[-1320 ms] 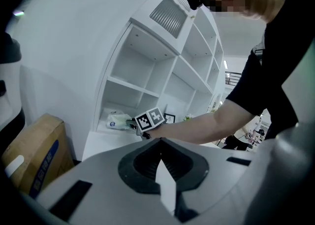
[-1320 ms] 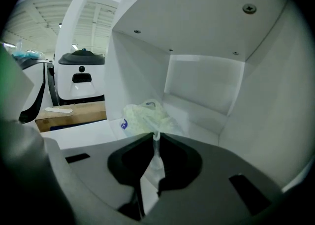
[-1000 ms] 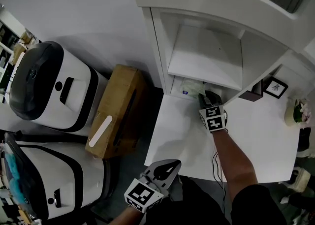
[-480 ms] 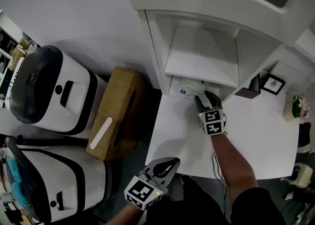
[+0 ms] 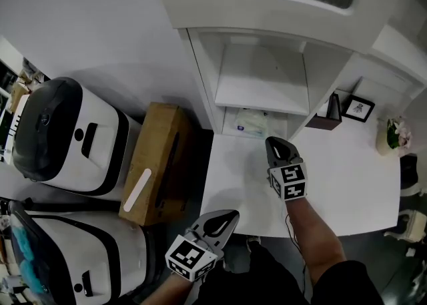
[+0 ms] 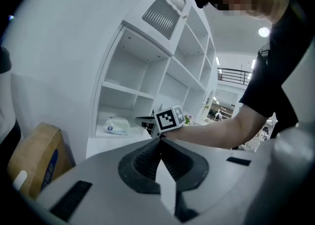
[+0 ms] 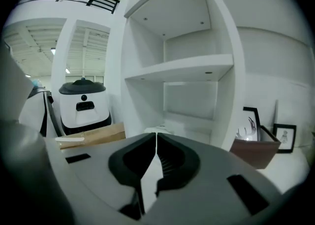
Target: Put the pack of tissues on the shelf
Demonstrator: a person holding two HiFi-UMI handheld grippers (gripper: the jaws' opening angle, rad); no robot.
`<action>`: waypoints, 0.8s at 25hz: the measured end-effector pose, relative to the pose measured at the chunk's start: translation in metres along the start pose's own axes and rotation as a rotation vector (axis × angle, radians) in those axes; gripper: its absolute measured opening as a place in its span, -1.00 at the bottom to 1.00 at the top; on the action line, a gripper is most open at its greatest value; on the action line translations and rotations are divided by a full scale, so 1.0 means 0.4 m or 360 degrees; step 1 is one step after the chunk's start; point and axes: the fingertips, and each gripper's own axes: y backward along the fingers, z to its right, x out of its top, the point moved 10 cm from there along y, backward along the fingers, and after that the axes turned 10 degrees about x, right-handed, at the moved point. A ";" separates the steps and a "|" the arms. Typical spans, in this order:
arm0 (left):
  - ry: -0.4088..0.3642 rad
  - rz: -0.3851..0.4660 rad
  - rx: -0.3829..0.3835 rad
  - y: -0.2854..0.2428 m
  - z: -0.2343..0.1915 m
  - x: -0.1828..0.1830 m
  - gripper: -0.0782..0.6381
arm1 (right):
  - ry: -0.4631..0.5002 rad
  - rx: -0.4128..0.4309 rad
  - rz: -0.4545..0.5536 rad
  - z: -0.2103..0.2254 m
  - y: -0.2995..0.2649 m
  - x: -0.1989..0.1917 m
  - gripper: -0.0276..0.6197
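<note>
one pack of tissues [image 5: 251,123] in one white shelf unit [image 5: 261,90]; two grippers, the left gripper [image 5: 230,217] and the right gripper [image 5: 272,143]; two white machines [image 5: 67,137]; one cardboard box [image 5: 157,163]; one framed picture [image 5: 359,108]; one potted plant [image 5: 391,135].

A white shelf unit [image 5: 260,87] is standing against a plain white wall [image 5: 87,10].
A white desk [image 5: 353,190] is jutting out from its base, a cardboard box [image 5: 157,157] is lying beside it, and a ceiling light [image 6: 264,32] is glowing overhead.

Cardboard box [image 5: 160,153] beside white machines [image 5: 63,133] (bins, perhaps).
</note>
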 end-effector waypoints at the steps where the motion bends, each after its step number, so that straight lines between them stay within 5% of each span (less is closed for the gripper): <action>1: -0.0007 0.0005 -0.0008 0.004 0.001 0.004 -0.78 | -0.0020 0.0005 0.0012 -0.010 0.019 0.007 -0.89; 20: -0.0106 0.0162 -0.0200 0.143 -0.001 0.056 -0.78 | -0.0116 -0.0011 0.0201 -0.297 0.377 0.114 -0.90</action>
